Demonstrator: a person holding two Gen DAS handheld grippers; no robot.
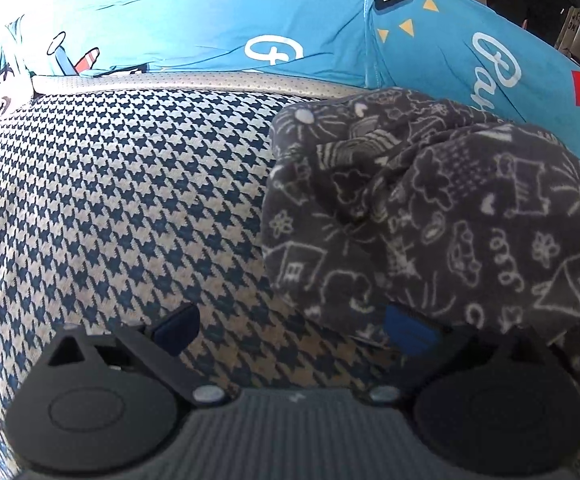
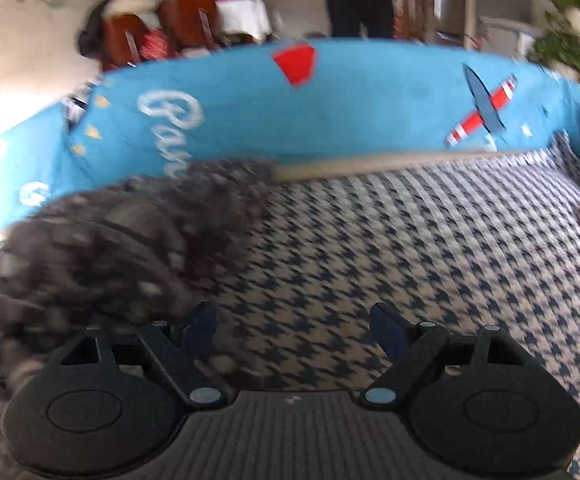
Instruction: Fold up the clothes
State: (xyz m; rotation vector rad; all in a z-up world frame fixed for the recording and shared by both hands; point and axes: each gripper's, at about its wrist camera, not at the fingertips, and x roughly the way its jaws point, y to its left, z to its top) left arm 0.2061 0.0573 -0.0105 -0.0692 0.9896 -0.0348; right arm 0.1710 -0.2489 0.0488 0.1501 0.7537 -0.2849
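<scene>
Both hand-held grippers, L & R, spread apart w/ nothing gripped, beside crumpled grey garment.

Both wrist cameras look steeply down, close over the houndstooth cover, sharing the grey garment.

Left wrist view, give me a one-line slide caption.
Open left gripper over a blue-and-white houndstooth cover, beside a crumpled grey doodle-print fleece garment.
</scene>
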